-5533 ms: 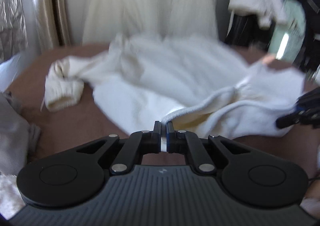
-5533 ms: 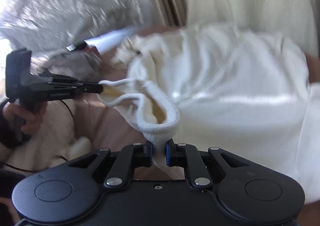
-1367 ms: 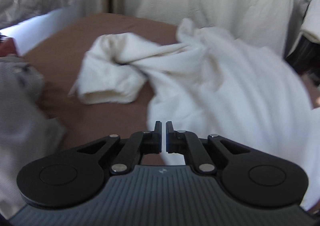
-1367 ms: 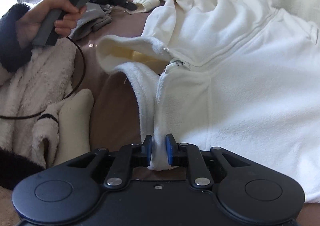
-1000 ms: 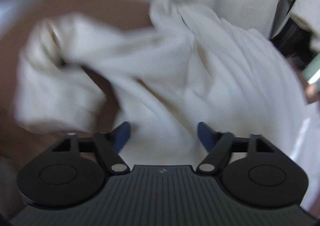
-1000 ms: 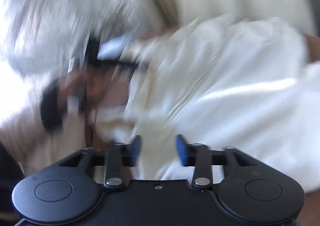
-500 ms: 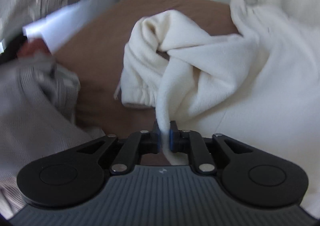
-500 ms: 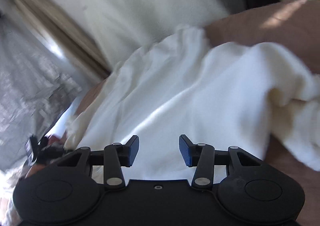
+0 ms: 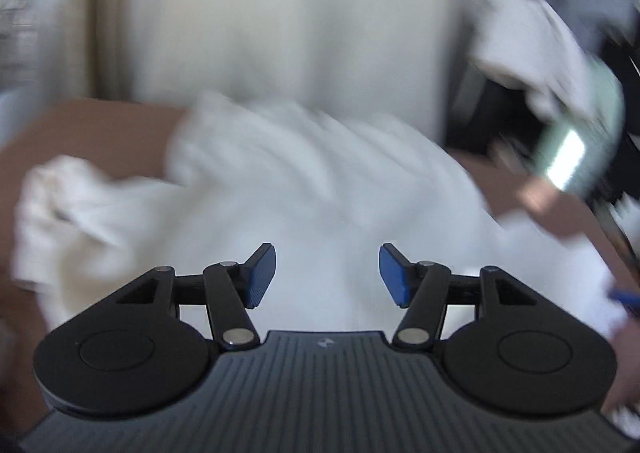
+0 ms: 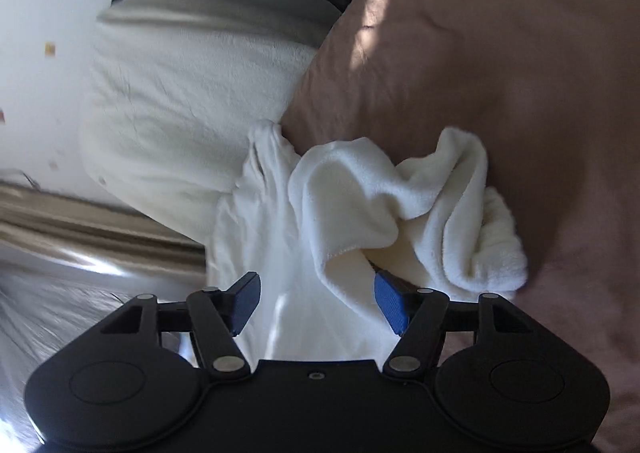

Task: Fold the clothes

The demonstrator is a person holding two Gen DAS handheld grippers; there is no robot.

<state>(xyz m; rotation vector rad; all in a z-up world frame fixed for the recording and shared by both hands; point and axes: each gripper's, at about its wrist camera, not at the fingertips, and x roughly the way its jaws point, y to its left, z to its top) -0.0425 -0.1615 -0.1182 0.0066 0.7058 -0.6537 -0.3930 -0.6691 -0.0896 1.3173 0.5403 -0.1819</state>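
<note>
the left gripper (image 9: pixel 327 273) is opening, jaws wide, nothing pinched, above the blurred white fleece (image 9: pixel 304 189). the right gripper (image 10: pixel 316 303) is opening too, its pads clear of the fleece (image 10: pixel 360 205) bunched just beyond on the brown bed (image 10: pixel 500 65). a pillow (image 10: pixel 180 109) lies far left.

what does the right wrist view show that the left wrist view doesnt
Only the right wrist view: the right gripper, jaws opening over loose fleece with nothing pinched, and a sharply seen bunched sleeve lying on the brown cover.

Only the left wrist view: the left gripper, jaws opening and clear of the cloth, and a blurred sleeve end at the garment's left side. The whole picture is motion-blurred.

Both: the white fleece garment, the brown cover under it, and a pale cream cloth behind.
</note>
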